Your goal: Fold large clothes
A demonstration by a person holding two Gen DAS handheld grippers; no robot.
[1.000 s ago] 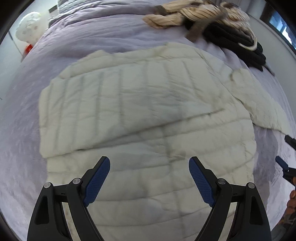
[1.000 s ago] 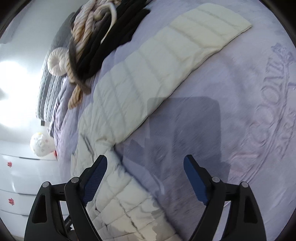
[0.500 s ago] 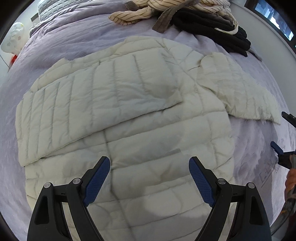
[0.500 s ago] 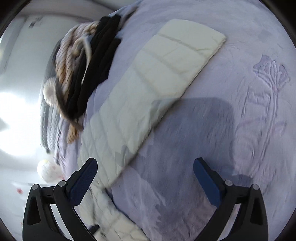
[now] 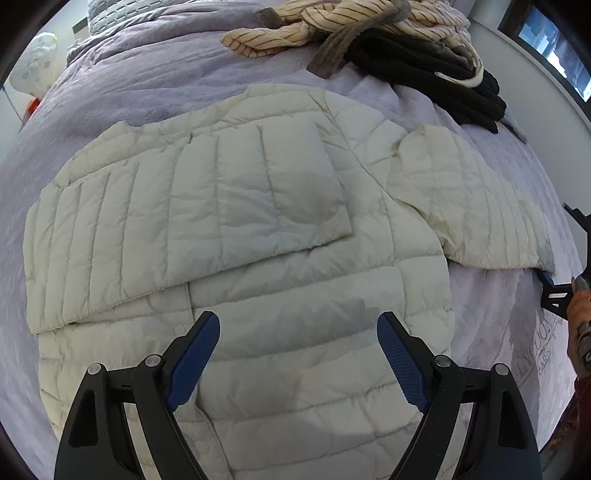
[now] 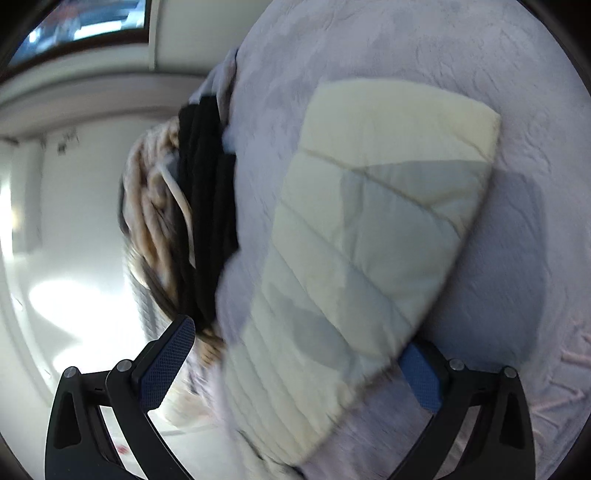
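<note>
A cream quilted jacket (image 5: pixel 303 280) lies flat on the lavender bed cover (image 5: pixel 147 85). One sleeve (image 5: pixel 207 206) is folded across its chest. The other sleeve (image 5: pixel 480 214) stretches out to the right. My left gripper (image 5: pixel 299 332) hovers open over the jacket's body, nothing between its blue pads. My right gripper (image 5: pixel 554 288) shows at the right edge by that sleeve's end. In the right wrist view the right gripper (image 6: pixel 299 339) stands wide open with the sleeve (image 6: pixel 369 221) lying between its jaws. The left pad is clear of the fabric and the right pad is partly hidden by the sleeve's edge.
A heap of clothes lies at the bed's far side: a striped beige garment (image 5: pixel 332 22) and a black one (image 5: pixel 424 85). A person's hand (image 5: pixel 580 314) holds the right gripper. A white wall and a window (image 6: pixel 74 22) lie beyond the bed.
The left gripper has drifted toward the outstretched sleeve, still open. The right gripper has rolled, dropped low to the sleeve's end and spread wider; the sleeve now lies between its jaws.
</note>
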